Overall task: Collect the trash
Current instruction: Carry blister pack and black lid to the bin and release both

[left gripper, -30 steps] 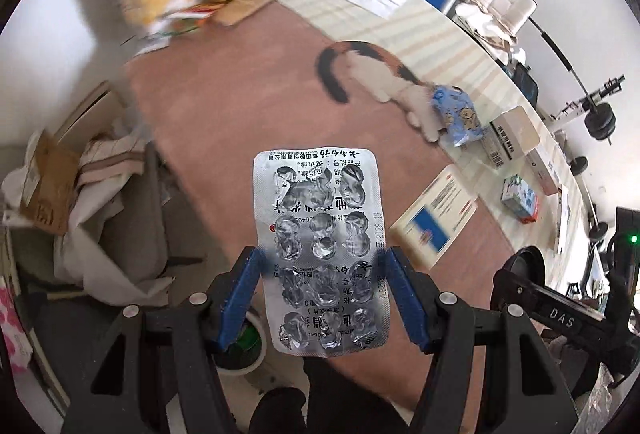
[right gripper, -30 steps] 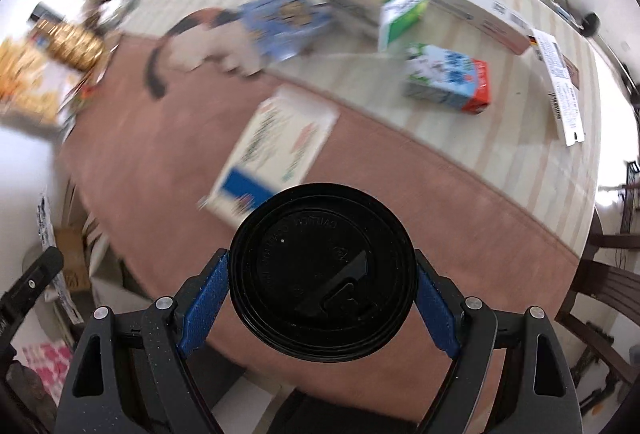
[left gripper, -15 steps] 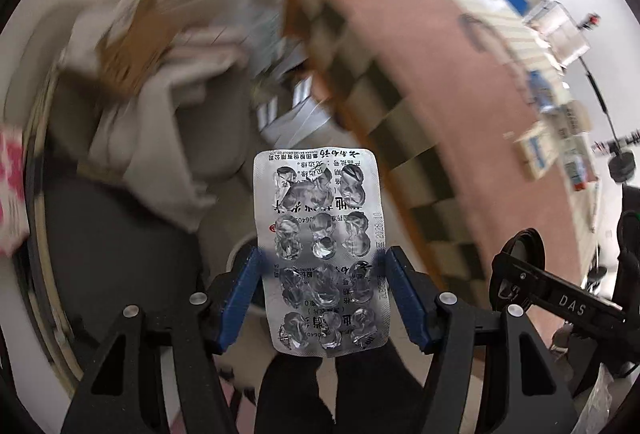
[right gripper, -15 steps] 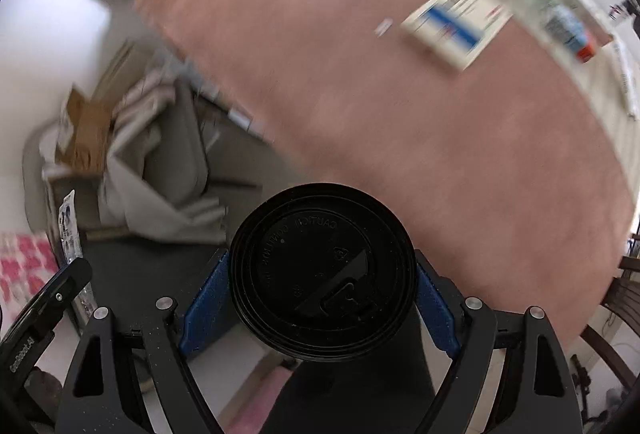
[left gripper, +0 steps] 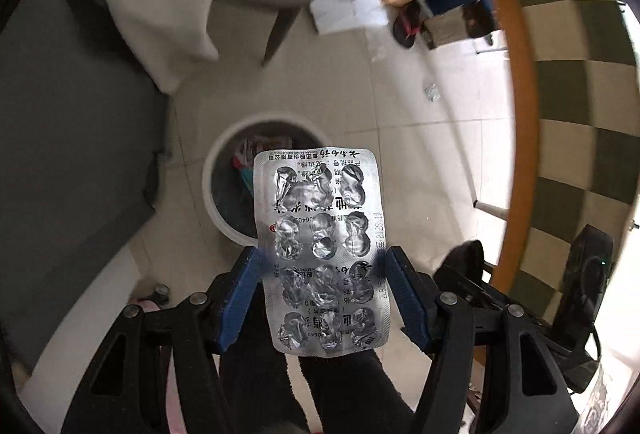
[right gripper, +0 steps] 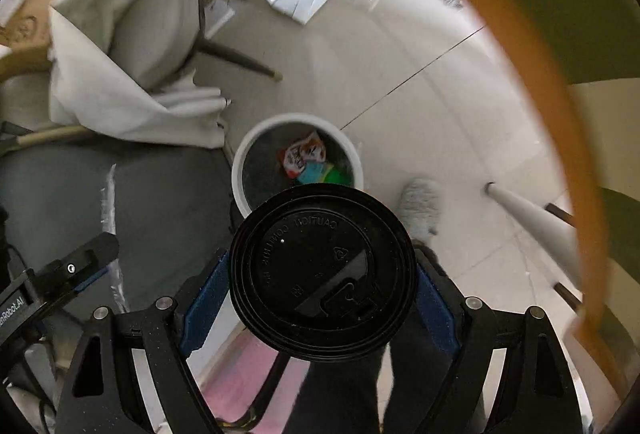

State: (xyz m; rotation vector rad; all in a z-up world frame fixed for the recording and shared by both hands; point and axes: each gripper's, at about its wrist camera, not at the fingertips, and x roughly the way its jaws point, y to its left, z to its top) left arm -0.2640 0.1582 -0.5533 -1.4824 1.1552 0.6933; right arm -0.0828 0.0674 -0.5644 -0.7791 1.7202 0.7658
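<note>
Both loads carried over the floor, bin (right gripper: pixel 298 158) below and ahead. Left gripper (left gripper: pixel 322 294) clenched on an emptied blister pack (left gripper: pixel 320 250), blue pads (left gripper: pixel 240 298) pinching its two long edges about midway down, long axis pointing straight forward along the fingers, foil side up. Right gripper (right gripper: pixel 320 286) clamped on a black cup lid (right gripper: pixel 322 280), gripped across its width, flat face toward the camera; cup beneath, if any, hidden. Bin upright on pale tile, white rim round, wrappers (right gripper: pixel 302 156) already inside. From the left wrist, bin (left gripper: pixel 212 190) partly covered by the pack's front end and offset a little to the left, so the pack's tip overlaps the opening but the gripped half sits short of it. From the right wrist, opening directly ahead of the lid, its near rim masked by the lid's front edge. Neither clearly nearer; right better centred. Probably a short reach forward over the rim for each, left also nudged leftward, before letting go. Table edge (right gripper: pixel 540 82) arcing close on the right, chair (right gripper: pixel 152 14) beyond the bin.
</note>
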